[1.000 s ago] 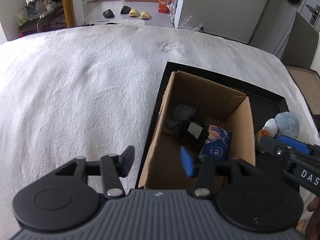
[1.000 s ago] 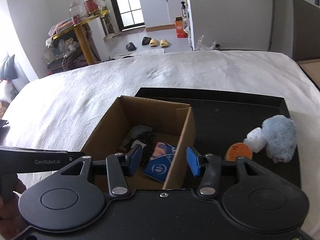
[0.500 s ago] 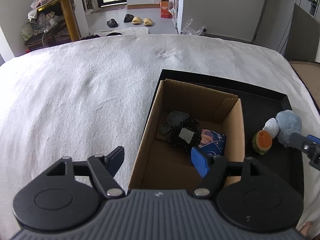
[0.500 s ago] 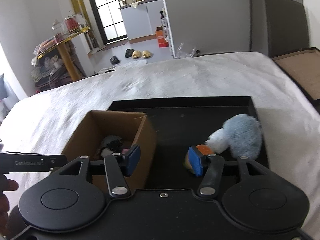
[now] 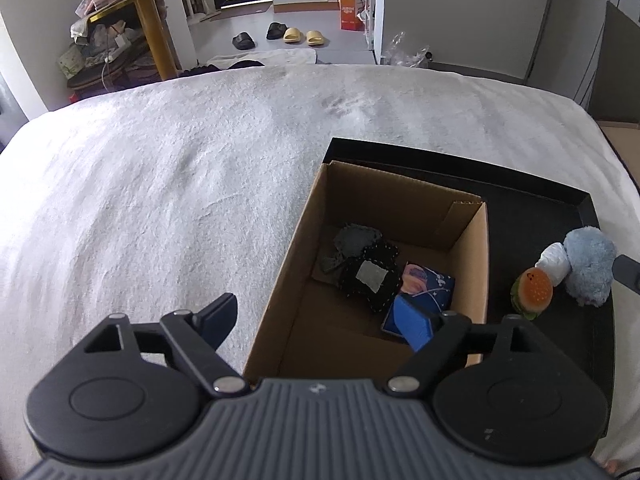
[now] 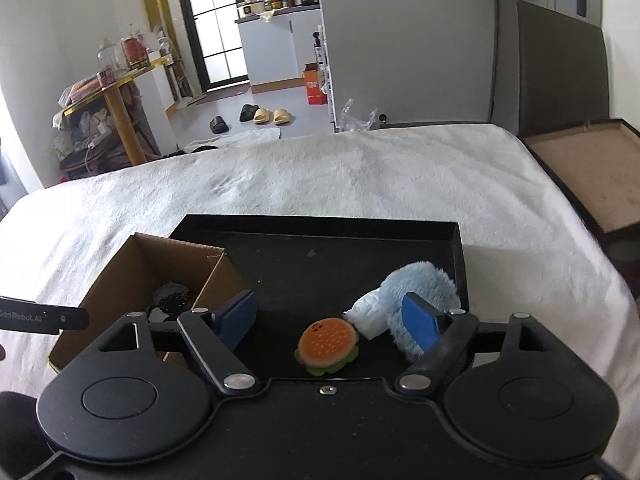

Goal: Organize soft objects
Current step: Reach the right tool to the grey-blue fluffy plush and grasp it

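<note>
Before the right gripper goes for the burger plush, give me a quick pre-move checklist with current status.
1. Right gripper empty with jaws spread: ok; they have just been opening, nothing pressed between the pads.
2. Burger plush lined up between the fingers: ok, it lies in the gap on the black tray.
3. Burger plush free of neighbours: not ok, the white and blue plush lies against its right side.
4. Room in the cardboard box: ok, bare floor near the front.
5. Left gripper out of the way: ok, open and empty over the box's near edge.
6. Depth to the plush: cannot tell.
</note>
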Tool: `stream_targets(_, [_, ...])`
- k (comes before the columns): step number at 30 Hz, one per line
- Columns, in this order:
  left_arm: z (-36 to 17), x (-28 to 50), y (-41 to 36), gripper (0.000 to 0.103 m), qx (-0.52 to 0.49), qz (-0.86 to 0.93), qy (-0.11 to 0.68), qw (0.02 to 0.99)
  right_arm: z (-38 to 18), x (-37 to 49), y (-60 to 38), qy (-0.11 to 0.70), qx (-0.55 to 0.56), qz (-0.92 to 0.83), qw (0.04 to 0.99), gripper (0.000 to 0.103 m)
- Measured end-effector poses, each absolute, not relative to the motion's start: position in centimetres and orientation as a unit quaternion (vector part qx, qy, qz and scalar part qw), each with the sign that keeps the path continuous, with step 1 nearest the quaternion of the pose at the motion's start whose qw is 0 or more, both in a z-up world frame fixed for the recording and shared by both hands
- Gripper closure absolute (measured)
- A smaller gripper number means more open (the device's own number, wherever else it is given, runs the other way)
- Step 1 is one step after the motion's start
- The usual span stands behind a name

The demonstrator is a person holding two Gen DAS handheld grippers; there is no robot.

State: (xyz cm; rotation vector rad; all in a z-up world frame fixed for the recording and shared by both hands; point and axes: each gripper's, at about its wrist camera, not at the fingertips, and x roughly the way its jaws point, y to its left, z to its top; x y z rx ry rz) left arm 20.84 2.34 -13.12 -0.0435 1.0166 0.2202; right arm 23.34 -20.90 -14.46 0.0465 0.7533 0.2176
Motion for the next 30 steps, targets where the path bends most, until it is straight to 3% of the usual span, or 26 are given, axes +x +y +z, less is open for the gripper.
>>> stream_targets(6, [-13.1,21.3,1.4,0.019,-0.006,0.121,0.484,0.867,-15.1,24.8,-21.9,0.364,-0.008,0.116,0.924,0.018])
stream_targets(30, [-14.5,24.9,-1.9,0.019,0.075,0.175,0.49,0.85,-22.7,28.5,-25.5,0.373,-0.021,0.098,0.923,0.018])
